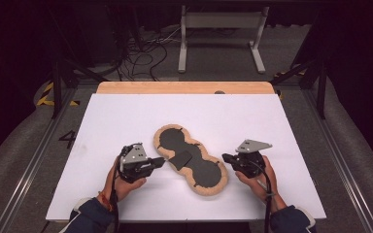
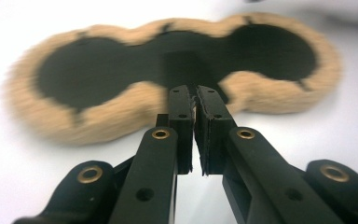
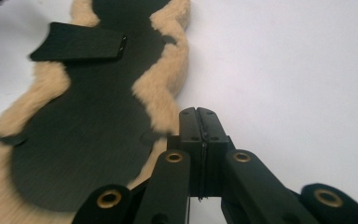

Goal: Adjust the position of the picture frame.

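A figure-eight pad [image 1: 201, 172] with a black inner face and a tan fleece rim lies flat in the middle of the white table [image 1: 126, 116]. A black flap [image 1: 180, 159] sticks out at its narrow waist. My left gripper [image 1: 161, 160] is just left of the waist and points at the flap, jaws shut with nothing between them. In the left gripper view the pad [image 2: 98, 74] lies right beyond my left gripper [image 2: 193, 93]. My right gripper [image 1: 226, 158] sits at the right edge of the near lobe, shut and empty. The right gripper view has my right gripper [image 3: 196, 114] beside the pad [image 3: 84, 130] and flap [image 3: 79, 43].
The table's wooden far edge [image 1: 184, 87] runs behind the white surface. On the floor beyond stand a white metal frame [image 1: 221, 29] and loose cables [image 1: 145, 53]. Bare white surface surrounds the pad on all sides.
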Demonstrator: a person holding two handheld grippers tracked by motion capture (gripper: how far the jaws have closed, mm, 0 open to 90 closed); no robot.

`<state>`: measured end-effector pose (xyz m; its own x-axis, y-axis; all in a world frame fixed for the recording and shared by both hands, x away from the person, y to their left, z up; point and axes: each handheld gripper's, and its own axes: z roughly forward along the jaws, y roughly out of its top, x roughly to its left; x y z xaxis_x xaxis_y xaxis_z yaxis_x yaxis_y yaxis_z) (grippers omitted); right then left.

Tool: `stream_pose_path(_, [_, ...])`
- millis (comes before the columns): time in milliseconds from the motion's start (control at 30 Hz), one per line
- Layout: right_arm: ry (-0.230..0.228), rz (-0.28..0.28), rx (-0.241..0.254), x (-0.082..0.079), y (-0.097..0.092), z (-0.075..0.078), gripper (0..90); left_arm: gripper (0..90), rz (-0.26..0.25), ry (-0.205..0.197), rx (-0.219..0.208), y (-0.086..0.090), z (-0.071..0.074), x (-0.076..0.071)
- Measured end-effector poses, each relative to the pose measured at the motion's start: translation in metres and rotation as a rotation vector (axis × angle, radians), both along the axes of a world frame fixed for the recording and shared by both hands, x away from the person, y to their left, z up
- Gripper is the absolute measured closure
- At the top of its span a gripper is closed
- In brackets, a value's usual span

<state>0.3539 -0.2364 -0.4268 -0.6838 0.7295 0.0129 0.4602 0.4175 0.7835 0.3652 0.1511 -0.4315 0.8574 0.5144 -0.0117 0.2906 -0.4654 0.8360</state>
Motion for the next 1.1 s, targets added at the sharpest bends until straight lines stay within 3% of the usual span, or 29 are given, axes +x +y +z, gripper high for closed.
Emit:
stream_pose_path(33, [0.005,-0.004,0.011,-0.006,-0.004,0.0,90.0,85.2,0.017,0.027,-0.024,0.006,-0.001,0.004])
stream_pose_path(100, [0.026,0.001,0.029,-0.017,-0.009,-0.003,90.0,85.1,0.05,0.031,-0.016,0.016,-0.001,0.011])
stream_pose_path(167, [0.021,0.027,-0.003,-0.028,-0.009,-0.004,90.0,85.2,0.077,0.035,-0.027,0.023,0.0,0.016])
stream_pose_path(200, [0.025,0.041,0.003,-0.032,-0.01,-0.003,90.0,85.2,0.092,0.039,-0.023,0.024,0.0,0.019])
stream_pose_path(267, [0.045,0.052,0.02,-0.039,-0.011,-0.005,90.0,84.8,0.102,0.039,-0.024,0.025,0.001,0.024])
stream_pose_path(333, [0.066,0.064,-0.003,-0.046,-0.008,-0.009,90.0,84.2,0.103,0.051,-0.034,0.025,0.002,0.032])
stream_pose_path(467, [0.116,0.105,0.008,-0.056,-0.007,-0.015,87.6,81.0,0.12,0.051,0.002,0.021,0.001,0.048])
stream_pose_path(600, [0.125,0.142,-0.032,-0.066,-0.001,-0.019,87.1,78.0,0.149,0.083,0.005,0.019,-0.003,0.066])
stream_pose_path(633, [0.121,0.152,-0.034,-0.068,0.0,-0.018,87.8,78.0,0.149,0.083,0.005,0.019,-0.003,0.066])
stream_pose_path(700, [0.119,0.165,-0.032,-0.071,0.001,-0.017,88.6,77.9,0.168,0.123,-0.026,0.015,-0.004,0.08])
stream_pose_path(867, [0.127,0.191,-0.031,-0.072,0.008,-0.02,89.9,81.7,0.199,0.128,0.005,0.006,-0.002,0.1])
stream_pose_path(933, [0.116,0.209,-0.066,-0.073,0.014,-0.022,90.0,83.1,0.227,0.116,0.035,0.0,-0.002,0.109])
stream_pose_path(967, [0.118,0.21,-0.056,-0.072,0.014,-0.022,89.9,83.2,0.233,0.14,0.032,-0.003,-0.003,0.114])
stream_pose_path(1033, [0.119,0.208,-0.042,-0.072,0.014,-0.022,90.0,83.6,0.24,0.142,0.027,-0.004,-0.003,0.119])
stream_pose_path(1067, [0.124,0.211,-0.038,-0.072,0.014,-0.024,90.0,82.9,0.259,0.141,0.039,-0.008,-0.004,0.128])
stream_pose_path(1100, [0.125,0.216,-0.037,-0.072,0.015,-0.025,90.0,82.0,0.275,0.16,0.032,-0.009,-0.005,0.131])
